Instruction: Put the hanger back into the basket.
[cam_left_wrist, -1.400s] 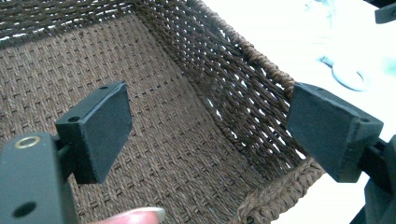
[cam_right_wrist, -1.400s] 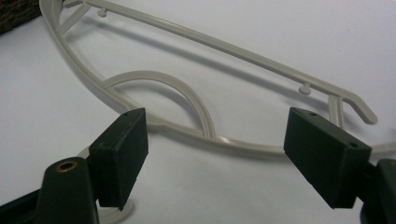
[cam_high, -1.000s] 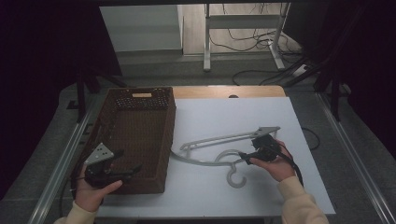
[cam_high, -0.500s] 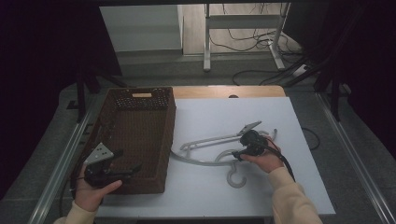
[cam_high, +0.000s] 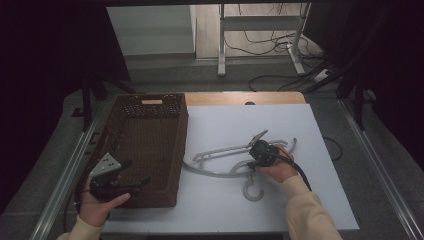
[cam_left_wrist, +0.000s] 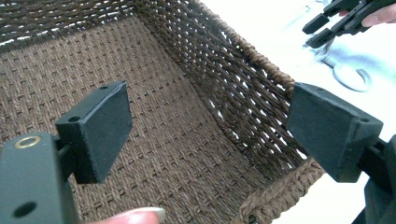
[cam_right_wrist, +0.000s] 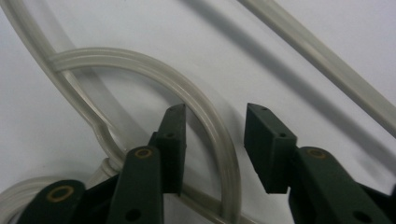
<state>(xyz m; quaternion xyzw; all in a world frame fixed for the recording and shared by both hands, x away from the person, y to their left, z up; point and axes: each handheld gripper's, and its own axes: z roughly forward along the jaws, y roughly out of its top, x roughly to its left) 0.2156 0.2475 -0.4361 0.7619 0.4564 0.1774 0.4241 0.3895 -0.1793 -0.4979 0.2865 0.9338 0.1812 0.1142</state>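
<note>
A clear plastic hanger (cam_high: 215, 151) lies flat on the white board (cam_high: 300, 200), with its hook (cam_high: 252, 190) toward me. My right gripper (cam_high: 251, 162) is down on the hanger near the hook's base. In the right gripper view the jaws (cam_right_wrist: 215, 135) straddle a curved bar of the hanger (cam_right_wrist: 140, 65); they have just been closing, and gaps still show beside the bar. My left gripper (cam_high: 136, 171) hovers wide open over the near end of the brown wicker basket (cam_high: 182, 130). Nothing lies between its pads (cam_left_wrist: 210, 126); the basket wall (cam_left_wrist: 261, 70) is under them.
The basket is empty inside and stands along the board's left edge. Metal rails (cam_high: 65, 175) run down both sides of the table. Beyond the far edge are a desk frame and cables (cam_high: 260, 45) on the floor. The right gripper (cam_left_wrist: 327, 28) shows in the left gripper view.
My right gripper has moved left and down onto the hanger, and its jaws have narrowed around the bar. The left hand and gripper have stayed in place.
</note>
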